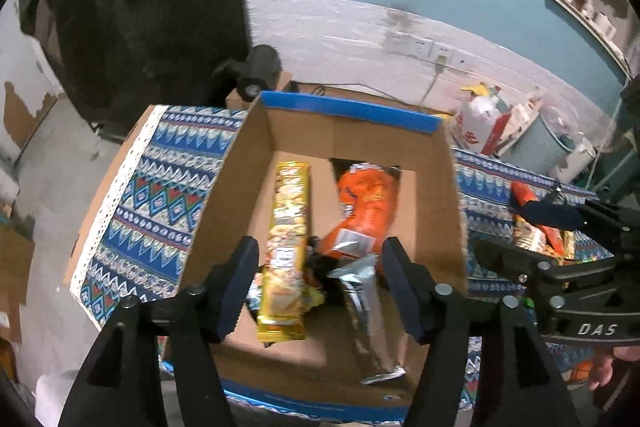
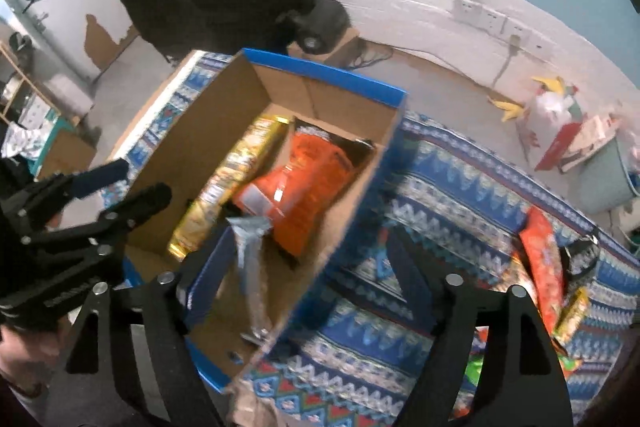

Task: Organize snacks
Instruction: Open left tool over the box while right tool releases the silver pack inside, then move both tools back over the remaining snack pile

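Cardboard box (image 1: 352,131) on the patterned counter (image 1: 168,187) holds a yellow biscuit pack (image 1: 286,251), an orange chip bag (image 1: 366,207) and a silver wrapper (image 1: 362,311). Left gripper (image 1: 320,291) jaws open above them, empty; right gripper (image 2: 316,287), jaws open, straddles the box's 3 o'clock wall.

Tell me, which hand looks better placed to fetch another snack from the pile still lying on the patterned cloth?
Probably the right. Its tool hangs open over the blue patterned tablecloth, near the loose orange snack packet. The left tool is open above the brown cardboard box, farther from that pile.
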